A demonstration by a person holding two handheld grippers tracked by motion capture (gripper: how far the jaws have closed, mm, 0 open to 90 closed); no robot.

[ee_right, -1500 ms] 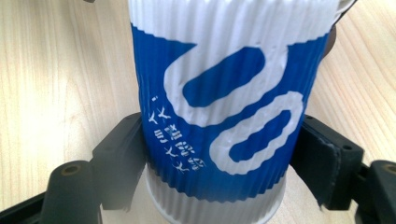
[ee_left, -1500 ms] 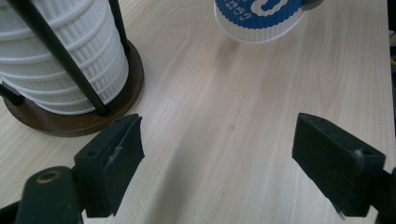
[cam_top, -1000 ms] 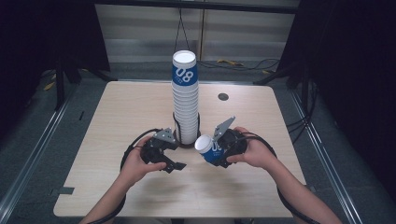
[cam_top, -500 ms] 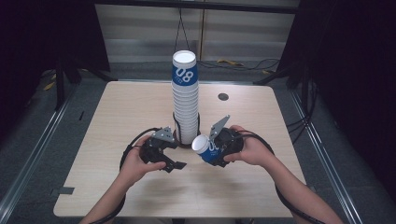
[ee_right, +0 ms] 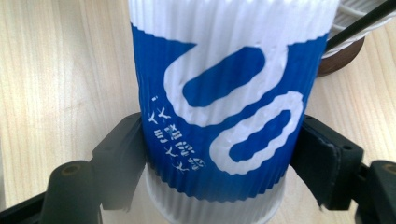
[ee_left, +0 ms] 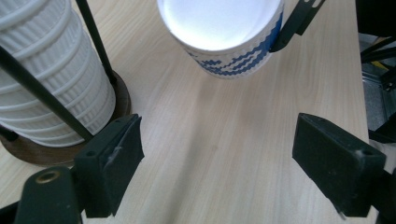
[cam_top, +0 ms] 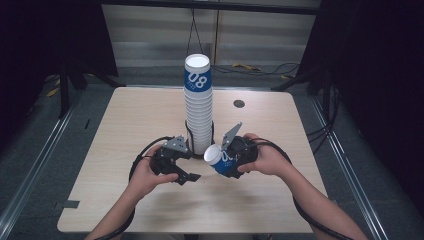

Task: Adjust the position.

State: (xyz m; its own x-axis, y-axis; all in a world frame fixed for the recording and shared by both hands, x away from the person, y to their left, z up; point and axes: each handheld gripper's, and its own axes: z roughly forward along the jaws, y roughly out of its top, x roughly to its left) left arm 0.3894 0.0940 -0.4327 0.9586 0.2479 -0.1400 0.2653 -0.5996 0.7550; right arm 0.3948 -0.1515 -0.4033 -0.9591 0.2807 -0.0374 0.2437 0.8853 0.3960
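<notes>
A tall stack of ribbed white paper cups (cam_top: 198, 107), topped by a blue "08" cup, stands in a black-rod holder at the table's middle. My right gripper (cam_top: 227, 162) is shut on one blue-and-white cup (cam_top: 218, 159), tilted so its mouth faces left. In the right gripper view both pads press the sides of that cup (ee_right: 224, 93). My left gripper (cam_top: 189, 165) is open, just left of the cup, with bare table between its jaws. In the left gripper view the cup's white mouth (ee_left: 224, 28) hangs ahead of that gripper (ee_left: 219, 140), with the stack (ee_left: 51, 70) at the left.
The holder's brown round base (ee_left: 122, 93) sits on the light wooden table (cam_top: 125, 130). A black round grommet (cam_top: 239, 103) lies at the back right. Cables trail from both grippers, and a strip of tape (cam_top: 70, 204) is near the front left corner.
My right hand has shifted the held cup slightly left, closer to the stack and the left gripper. The left hand has stayed put.
</notes>
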